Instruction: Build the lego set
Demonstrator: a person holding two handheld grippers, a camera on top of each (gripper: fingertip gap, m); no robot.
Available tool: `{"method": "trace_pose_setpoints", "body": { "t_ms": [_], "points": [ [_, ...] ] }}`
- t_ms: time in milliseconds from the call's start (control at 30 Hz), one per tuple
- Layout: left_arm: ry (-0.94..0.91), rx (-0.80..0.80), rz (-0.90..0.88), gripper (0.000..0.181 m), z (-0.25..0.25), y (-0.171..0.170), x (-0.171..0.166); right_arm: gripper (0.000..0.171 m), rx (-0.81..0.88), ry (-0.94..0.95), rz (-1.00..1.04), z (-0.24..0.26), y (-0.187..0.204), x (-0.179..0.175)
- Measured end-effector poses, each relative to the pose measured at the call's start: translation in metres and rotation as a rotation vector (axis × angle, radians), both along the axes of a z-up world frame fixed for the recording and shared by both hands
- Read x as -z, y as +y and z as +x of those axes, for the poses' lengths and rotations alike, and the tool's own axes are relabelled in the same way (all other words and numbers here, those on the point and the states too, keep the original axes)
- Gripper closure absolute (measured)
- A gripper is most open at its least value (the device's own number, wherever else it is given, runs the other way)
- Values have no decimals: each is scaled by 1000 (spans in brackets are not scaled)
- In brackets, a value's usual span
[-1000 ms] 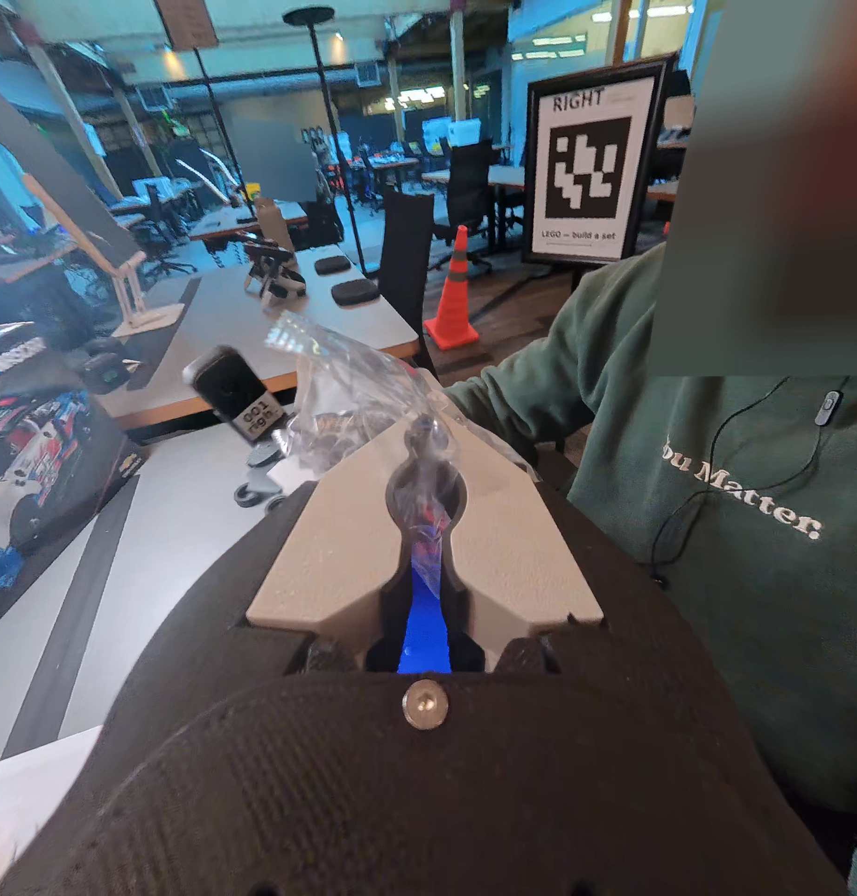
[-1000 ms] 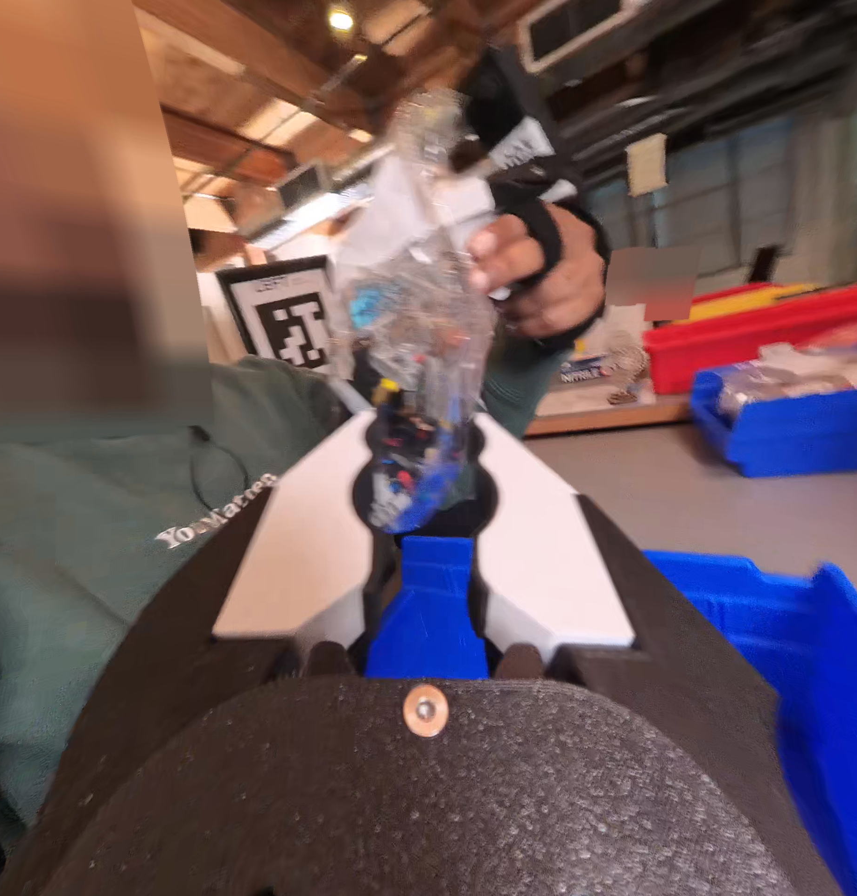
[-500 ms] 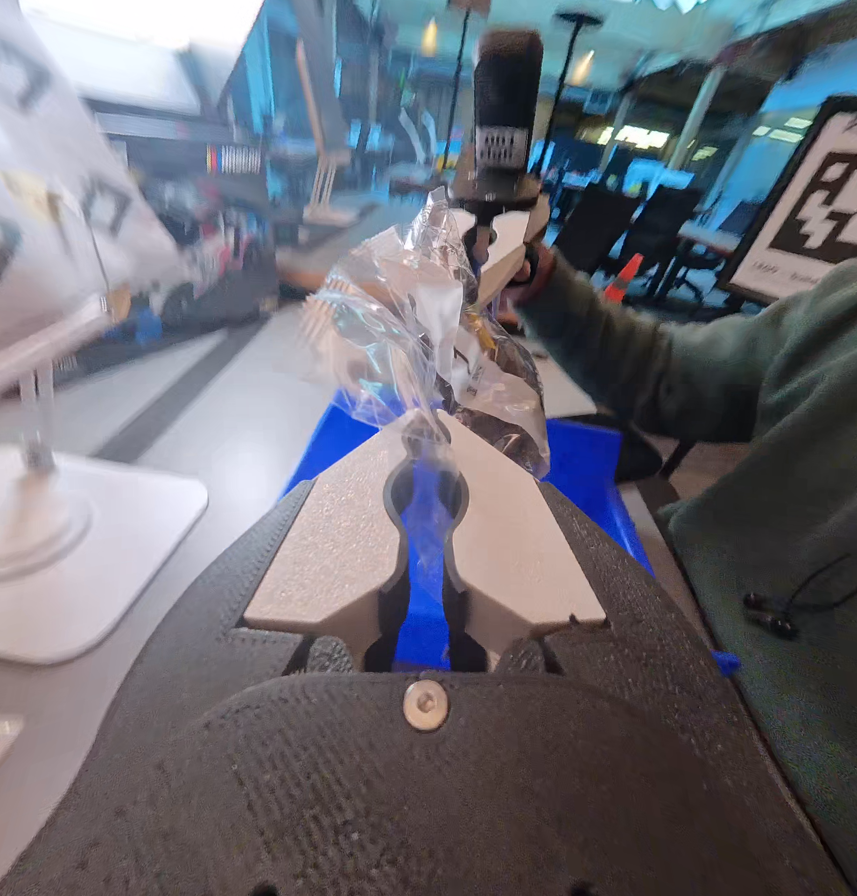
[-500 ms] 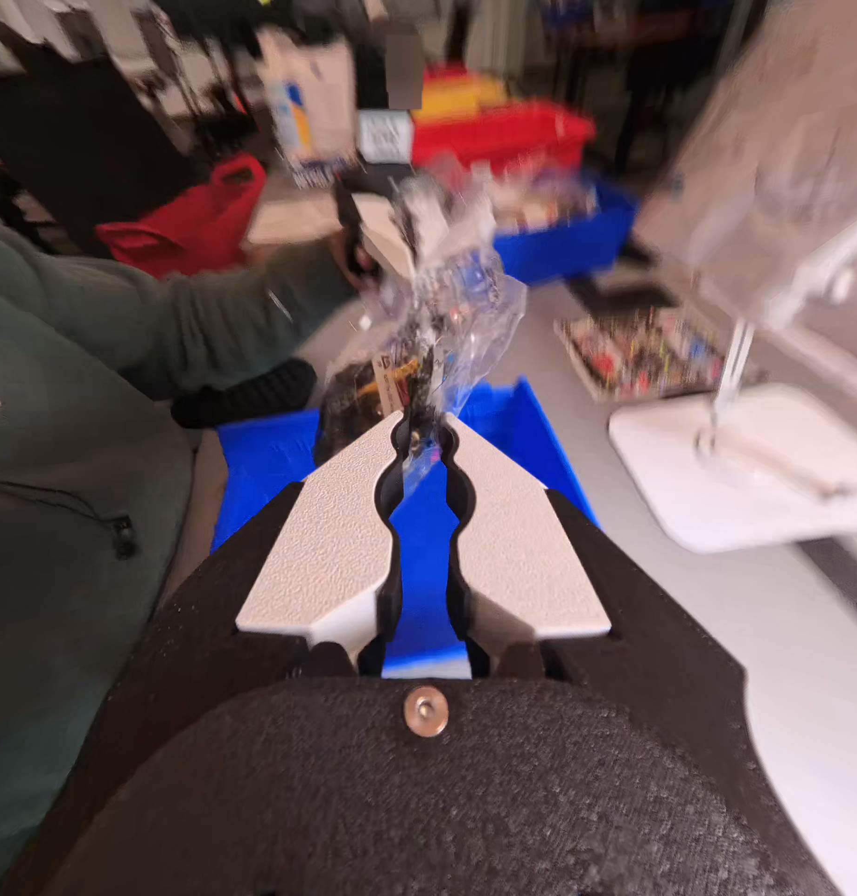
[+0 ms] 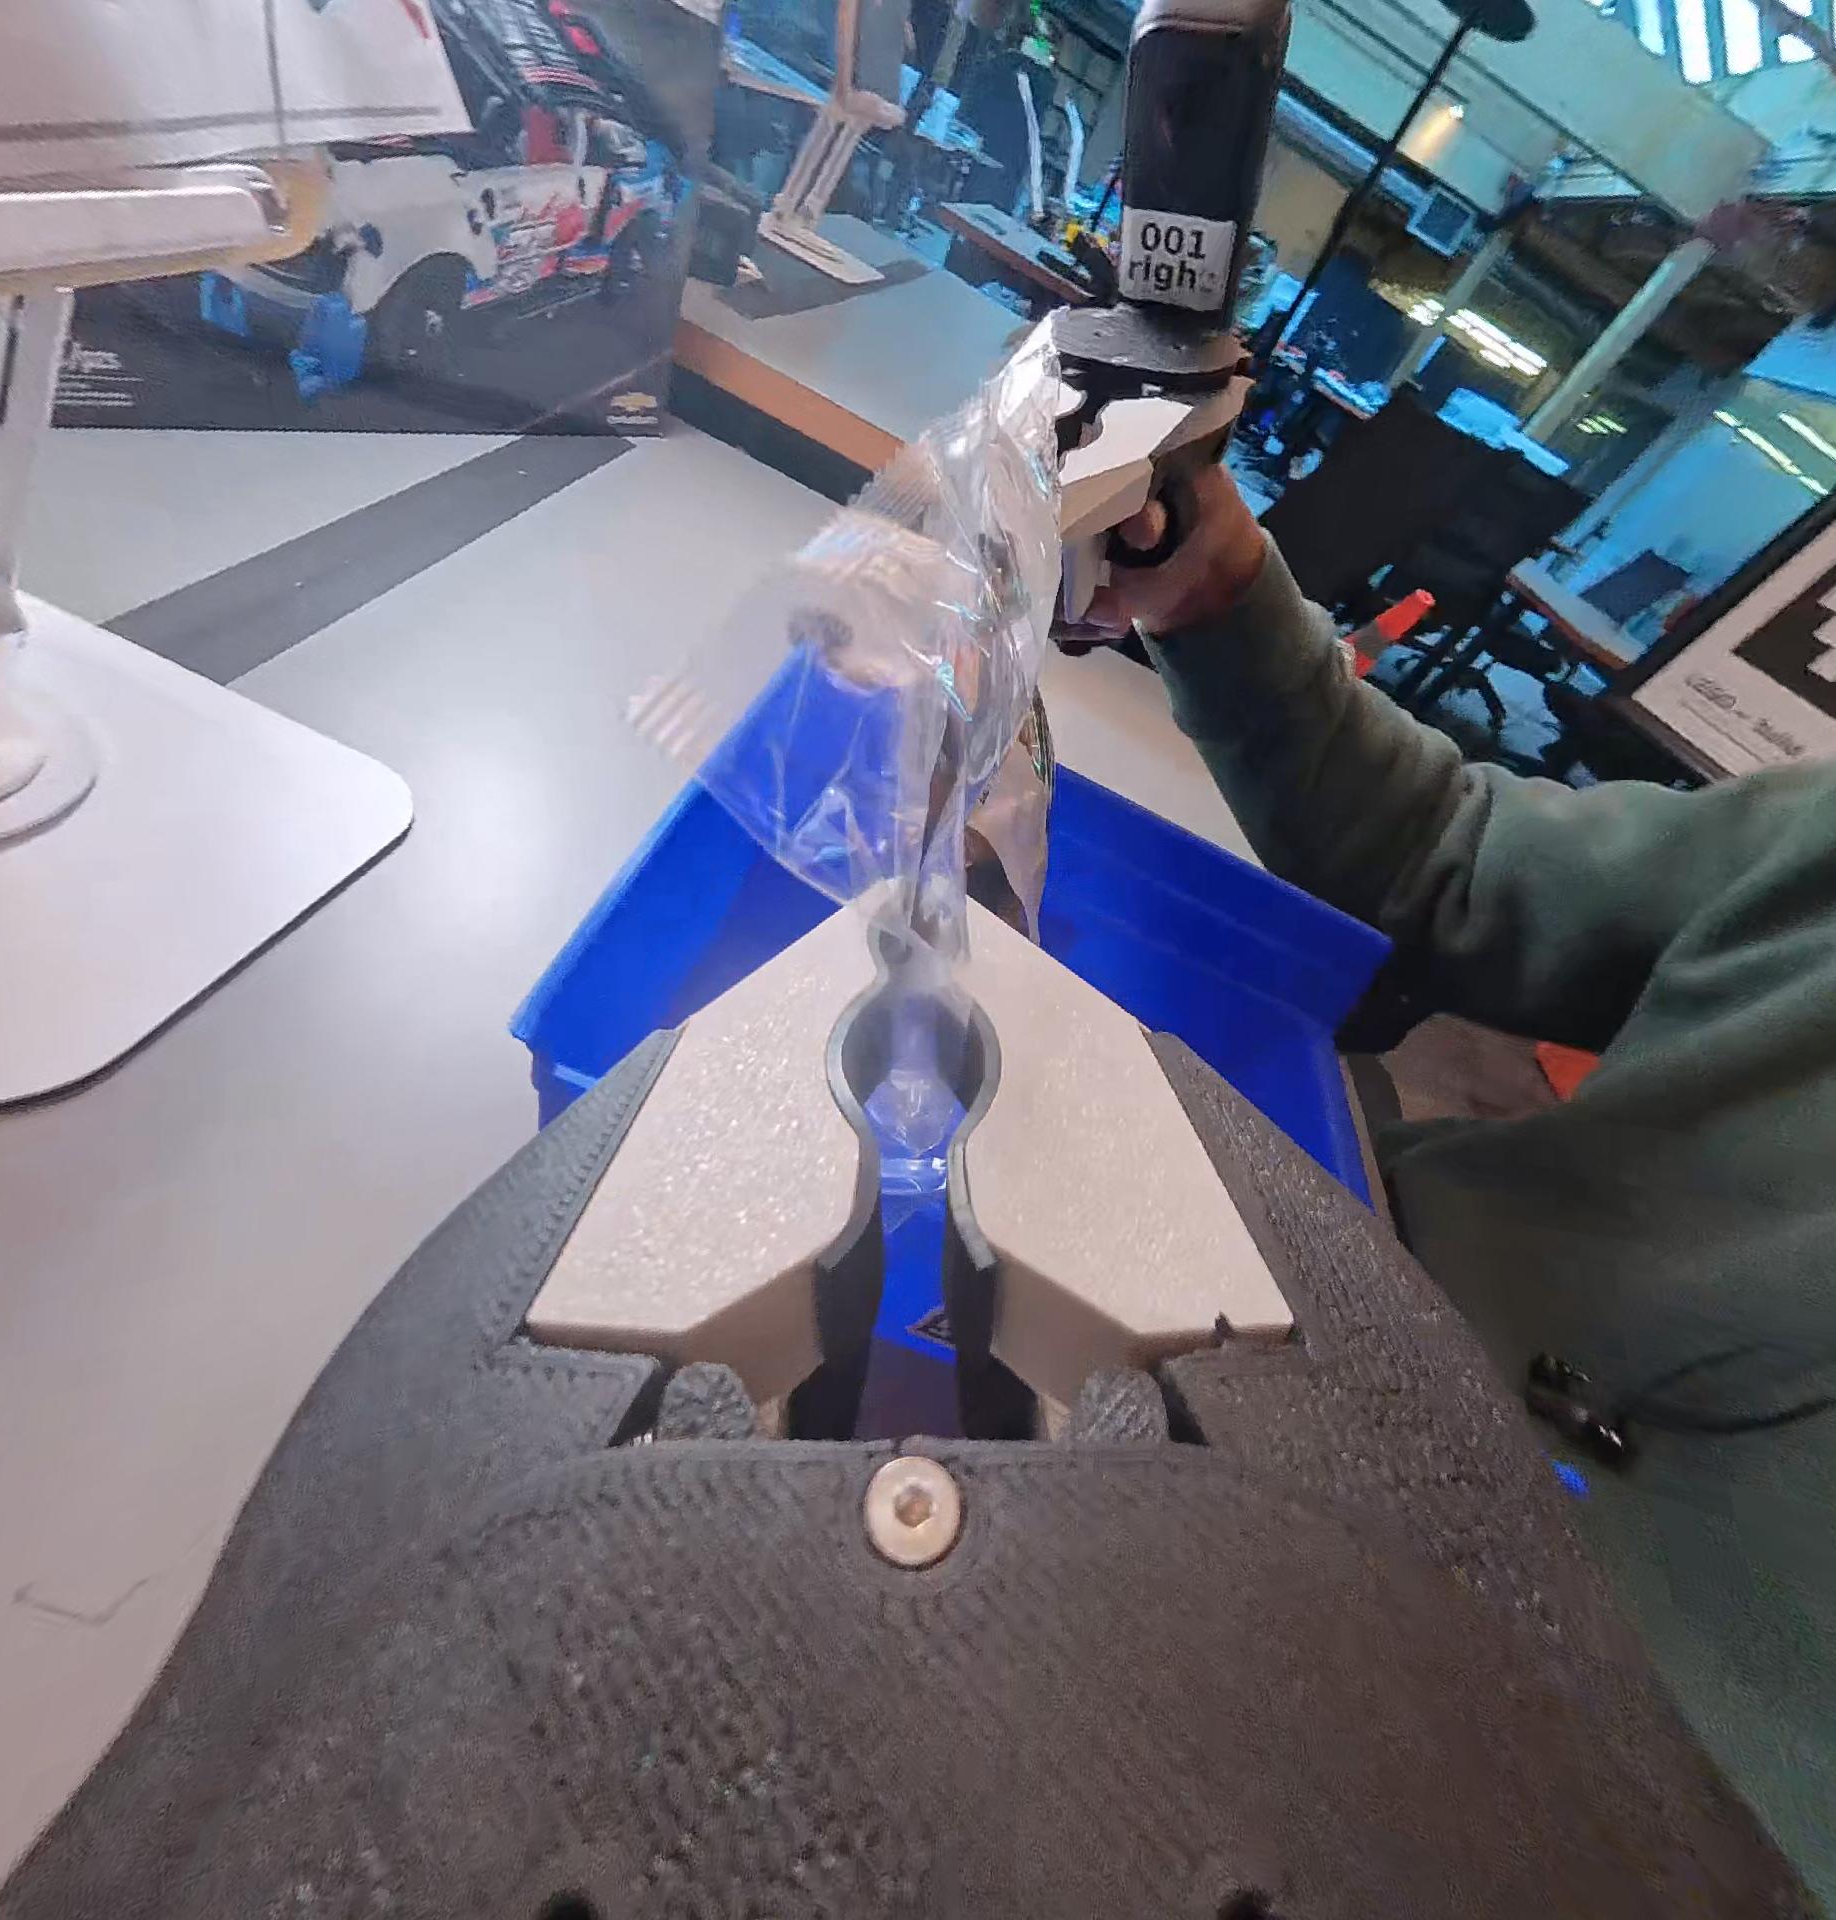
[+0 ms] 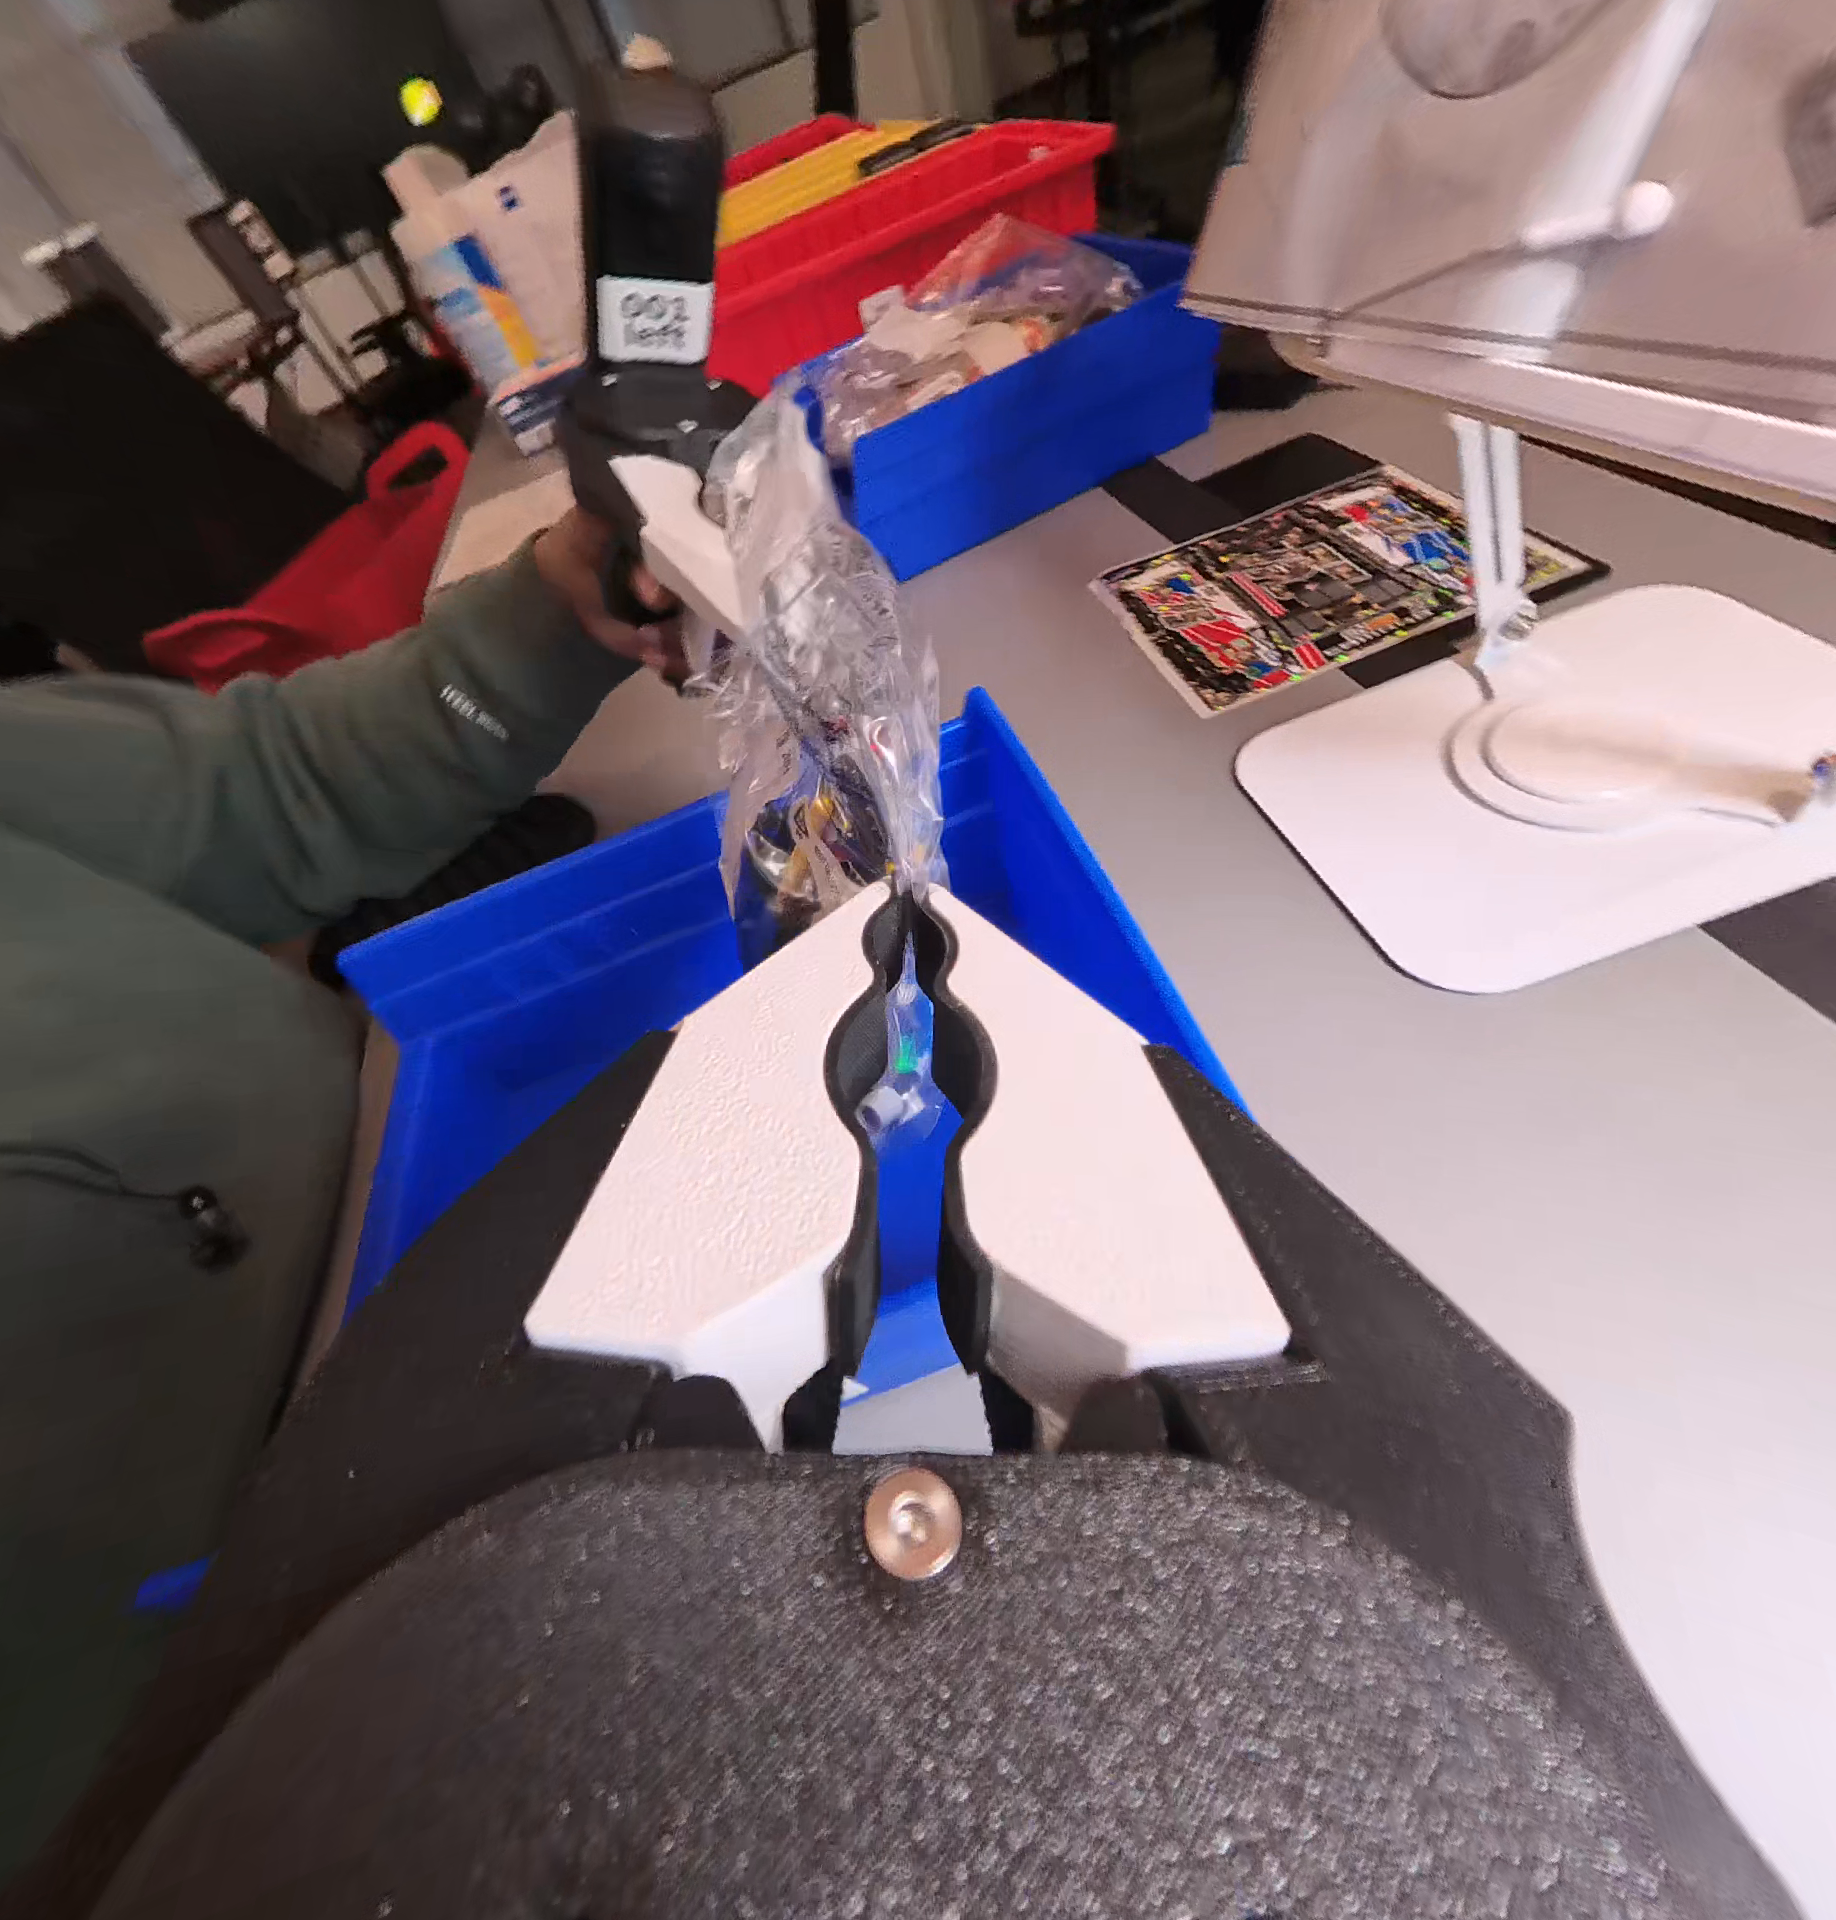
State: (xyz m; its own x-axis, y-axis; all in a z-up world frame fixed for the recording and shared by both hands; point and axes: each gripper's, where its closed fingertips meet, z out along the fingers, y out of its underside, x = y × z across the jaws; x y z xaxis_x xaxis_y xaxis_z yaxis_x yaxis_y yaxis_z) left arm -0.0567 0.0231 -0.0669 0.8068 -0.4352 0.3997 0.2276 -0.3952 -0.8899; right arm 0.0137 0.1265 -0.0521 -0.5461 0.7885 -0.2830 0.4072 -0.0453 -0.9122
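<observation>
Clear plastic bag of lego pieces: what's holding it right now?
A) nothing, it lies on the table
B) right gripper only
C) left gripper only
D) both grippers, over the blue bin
D: the left gripper and the right gripper each pinch an end of the clear plastic bag, stretched above the blue plastic bin.

Bag (image 6: 831, 717) contents indistinct through plastic

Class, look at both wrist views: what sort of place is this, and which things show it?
Probably a shared workshop or lab. Signs: blue parts bin of bagged pieces on a grey worktable, desks and chairs behind, and a traffic cone on the floor.
</observation>
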Motion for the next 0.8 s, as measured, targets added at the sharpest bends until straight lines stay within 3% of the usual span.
{"method": "trace_pose_setpoints", "body": {
  "t_ms": [167,300,367,433,567,800],
  "points": [
    [-20,-87,-32,181,-4,18,2,171,169,-50,-69,-16,33,12],
    [-94,-154,-34,181,-15,25,-1,166,543,-1,101,-11,88,2],
    [-87,-170,-10,181,-17,25,-4,162,541,64,118,0,62,-24],
    [-64,-178,13,181,-16,26,-9,171,515,121,145,4,16,-37],
    [-58,-181,80,181,-8,30,-31,171,430,8,216,0,-59,-2],
    [-7,-223,222,181,-4,26,-70,171,554,8,261,-7,-72,5]
  ]
}}
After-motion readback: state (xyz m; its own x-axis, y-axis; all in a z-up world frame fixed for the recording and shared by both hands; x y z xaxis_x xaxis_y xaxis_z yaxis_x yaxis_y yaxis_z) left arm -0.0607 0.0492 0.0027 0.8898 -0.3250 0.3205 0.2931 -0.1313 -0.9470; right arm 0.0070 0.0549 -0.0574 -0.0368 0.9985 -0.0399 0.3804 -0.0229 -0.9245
